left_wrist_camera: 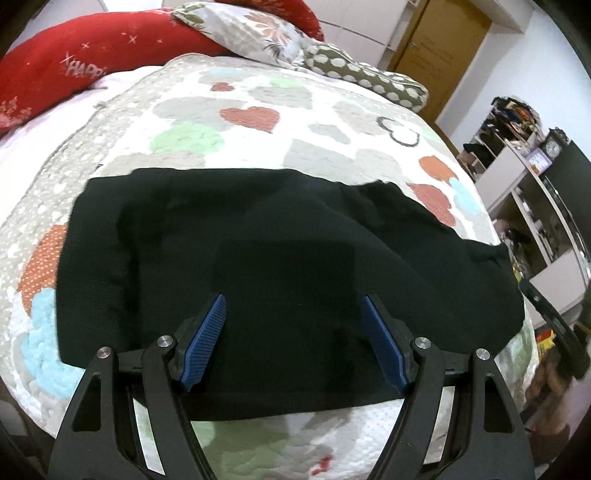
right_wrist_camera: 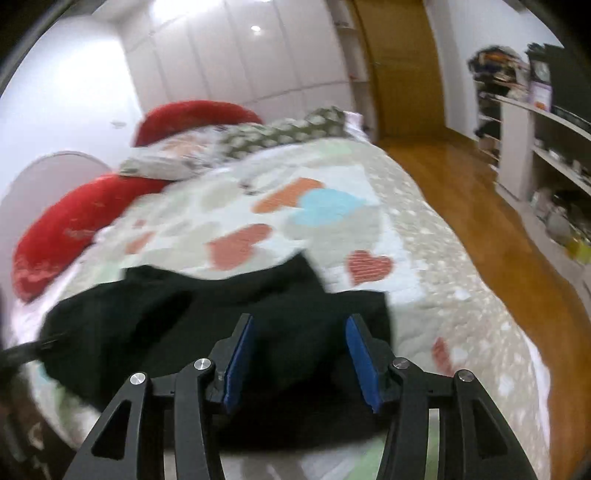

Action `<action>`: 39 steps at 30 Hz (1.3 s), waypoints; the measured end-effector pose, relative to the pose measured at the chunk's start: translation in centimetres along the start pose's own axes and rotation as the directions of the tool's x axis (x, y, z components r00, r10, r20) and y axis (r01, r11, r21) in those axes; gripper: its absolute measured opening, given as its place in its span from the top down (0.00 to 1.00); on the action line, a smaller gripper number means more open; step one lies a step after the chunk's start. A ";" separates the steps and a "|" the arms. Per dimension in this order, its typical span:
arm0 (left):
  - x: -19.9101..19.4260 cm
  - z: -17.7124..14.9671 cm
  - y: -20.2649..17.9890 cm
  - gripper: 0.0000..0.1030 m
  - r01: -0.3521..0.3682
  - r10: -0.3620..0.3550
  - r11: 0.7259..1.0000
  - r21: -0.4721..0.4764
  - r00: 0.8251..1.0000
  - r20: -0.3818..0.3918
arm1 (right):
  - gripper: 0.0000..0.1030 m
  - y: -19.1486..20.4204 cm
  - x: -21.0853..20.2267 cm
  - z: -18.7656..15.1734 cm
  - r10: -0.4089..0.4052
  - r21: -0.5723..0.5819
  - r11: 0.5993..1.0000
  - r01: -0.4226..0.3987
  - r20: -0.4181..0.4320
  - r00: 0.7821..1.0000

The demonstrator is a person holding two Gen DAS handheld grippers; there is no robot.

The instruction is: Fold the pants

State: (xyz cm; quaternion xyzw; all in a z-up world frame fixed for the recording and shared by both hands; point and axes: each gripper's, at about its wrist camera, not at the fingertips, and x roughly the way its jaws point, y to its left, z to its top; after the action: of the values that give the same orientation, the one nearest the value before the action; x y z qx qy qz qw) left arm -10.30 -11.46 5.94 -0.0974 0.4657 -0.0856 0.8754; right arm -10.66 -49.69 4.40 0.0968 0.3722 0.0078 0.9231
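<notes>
Bed: covered by a quilt (left_wrist_camera: 258, 96) printed with hearts in red, orange, green, grey and light blue; its near edge runs below both grippers. At the head end lie a red cushion (left_wrist_camera: 92, 55) with white lettering, a floral pillow (left_wrist_camera: 258, 33) and a grey pillow with white dots (left_wrist_camera: 373, 79). Beyond the bed's right edge: wooden floor (right_wrist_camera: 480, 229), a wooden door (left_wrist_camera: 447, 48), and shelving (left_wrist_camera: 535, 206) holding mixed items.

Black pants (left_wrist_camera: 229, 266): lying on the quilt close to the near edge, folded into a broad, roughly rectangular stack, with one layer running out toward the bed's right edge. In the right wrist view, which is motion-blurred, the fabric (right_wrist_camera: 207, 325) looks rumpled.

Left gripper (left_wrist_camera: 293, 312): jaws spread wide, blue pads facing each other, above the pants' near portion, nothing between them; contact with the cloth cannot be told.

Right gripper (right_wrist_camera: 299, 328): jaws likewise spread, over the pants near the right end, gripping nothing.
</notes>
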 end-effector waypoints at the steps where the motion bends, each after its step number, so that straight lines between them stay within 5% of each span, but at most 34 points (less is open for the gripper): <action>1: -0.1 0.0 0.3 0.26 -0.007 0.007 1.000 -0.005 1.000 0.004 | 0.52 -0.2 1.2 0.3 -0.004 -0.002 1.000 0.004 -0.018 1.000; 4: -0.5 0.4 1.6 0.26 -0.034 0.035 0.999 -0.028 0.999 0.018 | 0.58 -0.6 3.2 1.2 0.016 -0.020 1.000 -0.016 -0.026 1.000; 7: -0.4 0.8 3.2 0.26 -0.047 0.048 0.997 -0.068 0.999 0.018 | 0.93 -1.1 3.8 1.6 0.071 0.001 0.997 -0.071 -0.041 0.997; 10: -0.3 0.9 4.4 0.27 -0.049 0.050 0.994 -0.096 0.999 0.012 | 0.94 -1.3 2.3 1.8 0.094 -0.001 0.996 -0.094 -0.030 0.995; 17: -1.2 1.1 5.1 0.27 -0.022 0.024 0.996 -0.083 0.999 0.023 | 0.95 -2.9 -2.3 1.6 -0.053 -0.043 0.998 0.053 0.000 0.999; 24: -1.3 1.3 4.8 0.27 -0.045 0.047 0.997 -0.065 0.998 0.032 | 0.95 -4.8 1.5 -0.9 -0.120 -0.009 0.993 0.119 -0.096 0.988; 28: -2.1 1.3 4.2 0.26 -0.075 0.077 0.997 -0.032 0.995 0.065 | 0.74 -4.9 -0.3 0.2 -0.149 0.014 0.989 0.150 -0.076 0.986; 33: -2.8 1.3 3.5 0.26 -0.082 0.081 0.997 -0.002 0.993 0.089 | 0.62 -1.2 -1.9 2.3 0.019 -0.035 0.999 -0.019 -0.008 1.000; 39: -2.3 0.7 2.9 0.26 -0.109 0.107 0.994 0.022 0.991 0.077 | 0.62 6.5 2.5 3.7 0.217 -0.173 0.959 -0.225 -0.064 0.974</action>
State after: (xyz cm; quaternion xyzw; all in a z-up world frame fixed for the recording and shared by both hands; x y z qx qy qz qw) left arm -10.83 -8.07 7.40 -0.0640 0.4358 -0.0406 0.8969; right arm -5.99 -43.78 6.47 0.0543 0.3772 0.1466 0.9128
